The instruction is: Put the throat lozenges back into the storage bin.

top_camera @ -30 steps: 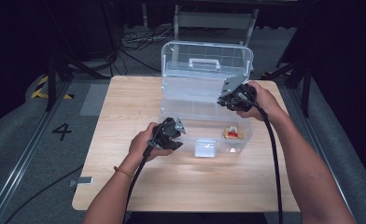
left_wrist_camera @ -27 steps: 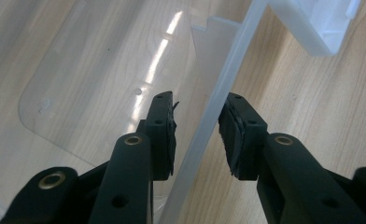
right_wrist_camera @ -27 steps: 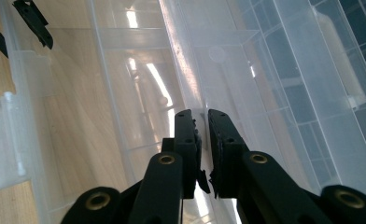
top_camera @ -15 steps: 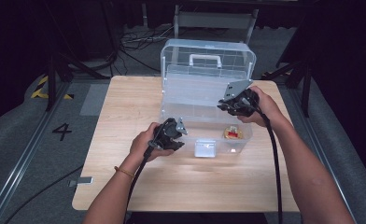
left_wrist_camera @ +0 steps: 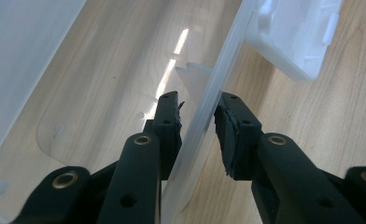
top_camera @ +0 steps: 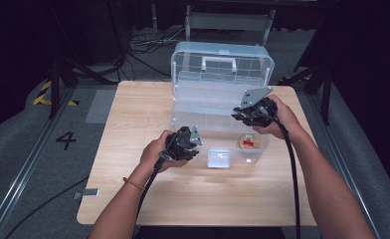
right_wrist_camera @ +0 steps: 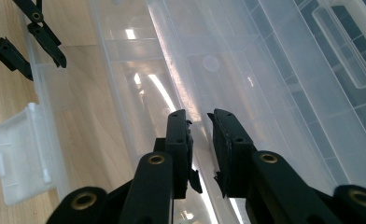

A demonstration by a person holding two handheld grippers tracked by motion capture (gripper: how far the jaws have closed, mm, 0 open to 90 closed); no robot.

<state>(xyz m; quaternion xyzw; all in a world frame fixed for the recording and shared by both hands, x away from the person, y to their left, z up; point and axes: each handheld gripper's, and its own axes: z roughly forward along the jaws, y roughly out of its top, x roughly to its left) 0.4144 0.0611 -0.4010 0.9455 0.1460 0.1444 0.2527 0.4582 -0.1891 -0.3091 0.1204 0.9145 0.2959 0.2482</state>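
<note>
Tongs work in pairs on the clear plastic storage box, which stands open at the middle of the wooden table. The left gripper straddles the front wall of the box, jaws a little apart, wall between the pads, probably to steady it. The right gripper hovers over an inner edge, jaws narrowly apart, gripping nothing. Compared with a second ago, the lid stands more upright and the right gripper is higher. A small red-and-yellow item lies inside.
</note>
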